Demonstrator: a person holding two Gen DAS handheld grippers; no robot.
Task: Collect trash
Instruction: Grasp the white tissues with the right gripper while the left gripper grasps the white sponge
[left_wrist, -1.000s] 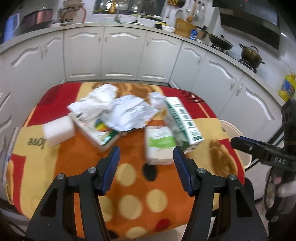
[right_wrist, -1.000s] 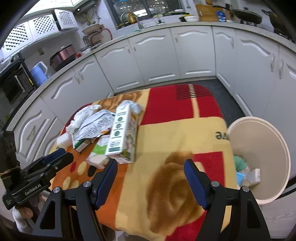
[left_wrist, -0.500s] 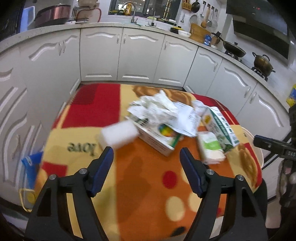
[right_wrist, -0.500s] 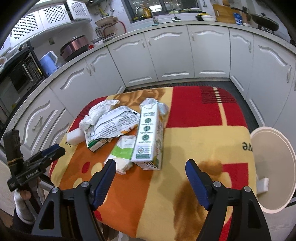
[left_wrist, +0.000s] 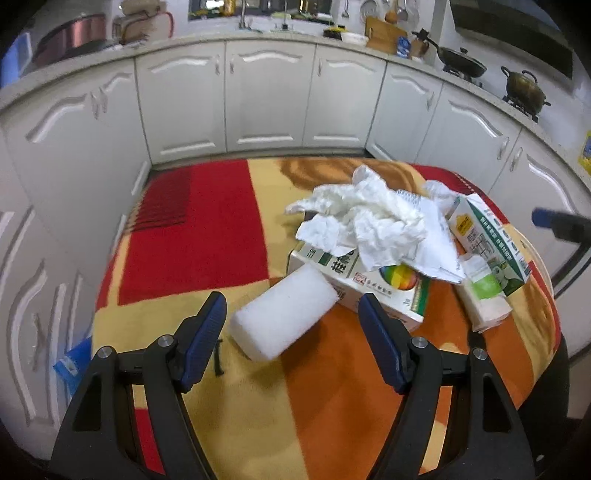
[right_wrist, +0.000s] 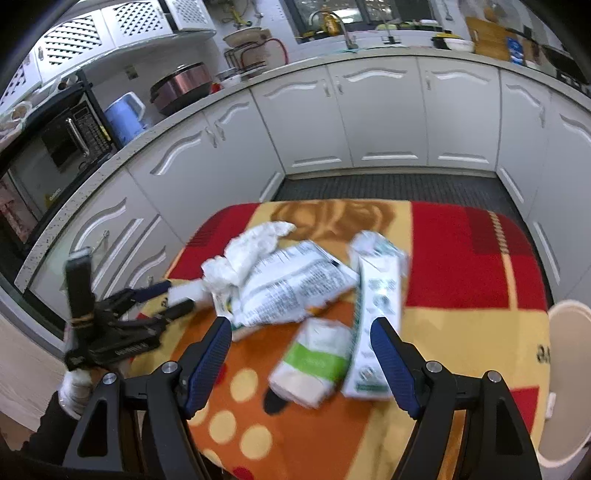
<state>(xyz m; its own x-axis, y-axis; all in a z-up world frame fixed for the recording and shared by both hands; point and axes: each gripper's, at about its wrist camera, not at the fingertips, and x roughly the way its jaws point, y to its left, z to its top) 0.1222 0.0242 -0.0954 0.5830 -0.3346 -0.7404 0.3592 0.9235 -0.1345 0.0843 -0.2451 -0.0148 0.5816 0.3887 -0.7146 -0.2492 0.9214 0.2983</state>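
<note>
A pile of trash lies on the table's patterned blanket (left_wrist: 207, 229). It holds a white foam block (left_wrist: 284, 317), a printed box (left_wrist: 373, 291), crumpled white paper (left_wrist: 365, 218), a green-and-white carton (left_wrist: 487, 240) and a small green-banded pack (left_wrist: 484, 295). My left gripper (left_wrist: 291, 332) is open, and the foam block lies between its fingertips, untouched. My right gripper (right_wrist: 301, 358) is open above the green-banded pack (right_wrist: 314, 362), with the carton (right_wrist: 376, 317) by its right finger. In the right wrist view the left gripper (right_wrist: 173, 299) straddles the foam block (right_wrist: 186, 291).
A cream bin (right_wrist: 565, 369) stands off the table's right side. White cabinets (left_wrist: 266, 96) curve around the table beyond a dark floor mat (right_wrist: 388, 188). Something blue (left_wrist: 74, 360) lies on the floor at the left. A gloved hand (right_wrist: 75, 391) holds the left gripper.
My left gripper swung left from the green-banded pack to the foam block and its jaws widened. My right gripper moved left from the bin side toward the pack and carton.
</note>
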